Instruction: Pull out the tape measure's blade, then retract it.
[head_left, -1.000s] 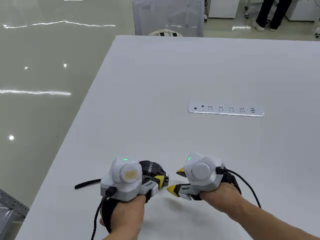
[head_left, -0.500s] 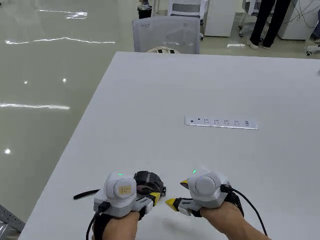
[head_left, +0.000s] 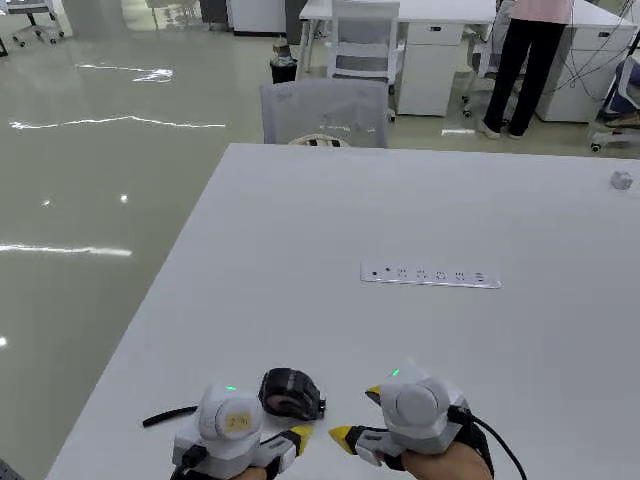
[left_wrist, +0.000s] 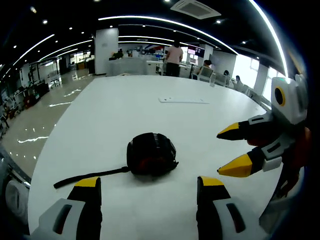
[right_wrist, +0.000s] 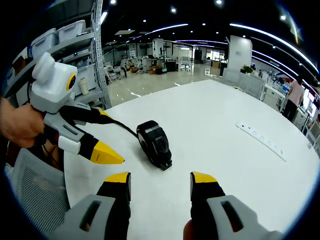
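A black tape measure (head_left: 291, 393) with a black wrist strap (head_left: 167, 416) lies on the white table (head_left: 400, 220) near its front edge, blade fully inside. In the left gripper view the tape measure (left_wrist: 150, 154) rests just ahead of my left gripper (left_wrist: 149, 184), which stands open and empty. My right gripper (right_wrist: 161, 178) is open too, a short way from the tape measure (right_wrist: 155, 143). In the head view the left gripper (head_left: 300, 434) and right gripper (head_left: 355, 415) face each other, both apart from the case.
A white power strip (head_left: 429, 275) lies flat in the middle of the table. A grey chair (head_left: 324, 113) stands at the far edge, with a person (head_left: 530, 50) and desks beyond. A small grey object (head_left: 621, 180) sits at the far right.
Both grippers have drawn back toward the front edge, away from the tape measure, which now lies uncovered. The head camera has tilted up.
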